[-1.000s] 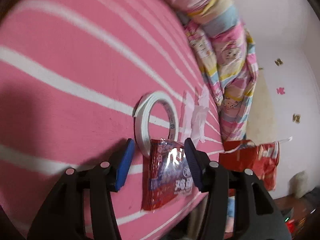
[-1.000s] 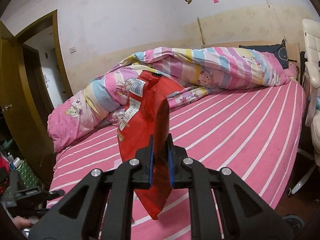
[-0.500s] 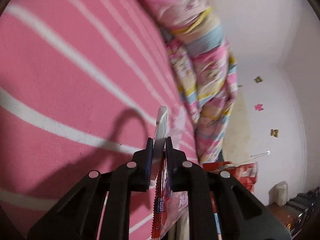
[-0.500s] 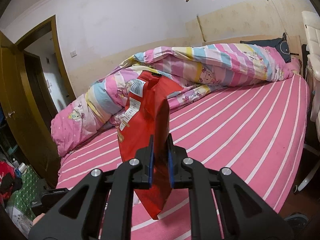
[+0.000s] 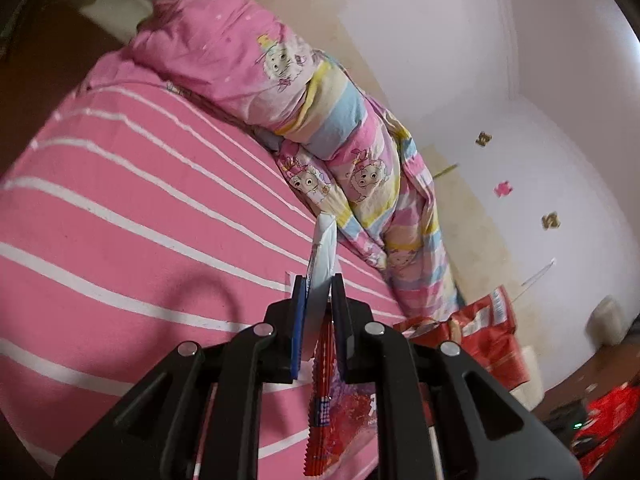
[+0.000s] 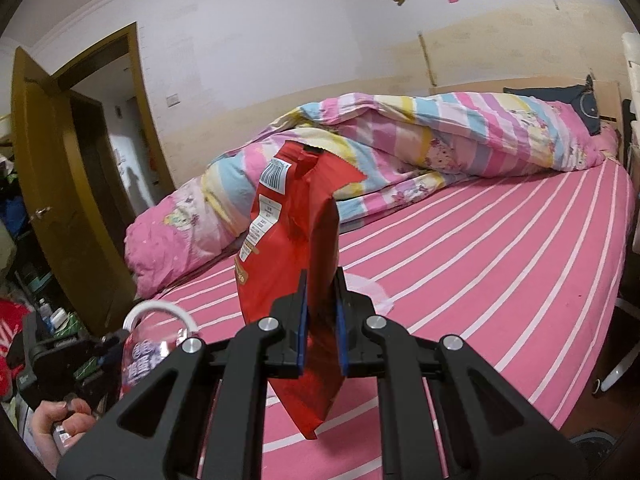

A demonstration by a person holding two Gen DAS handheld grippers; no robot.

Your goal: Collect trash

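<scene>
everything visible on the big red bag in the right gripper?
The big glossy red foil snack bag stands roughly upright, edge-on to the camera, clamped near its lower half by the right gripper, jaws shut on it. White label panel with barcode near the top, top edge crumpled and torn open. Bottom corner hangs free below the jaws, above the pink striped bed sheet. Nothing else touches it.

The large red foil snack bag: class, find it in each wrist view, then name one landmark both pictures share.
Left wrist view: the large red foil snack bag sits lower right, beyond the bed's edge, partly hidden by the tongs' frame.
Right wrist view: it hangs at centre, pinched upright in the right tongs.
Shared landmark: the rolled pastel striped cartoon quilt along the wall side of the bed.
</scene>
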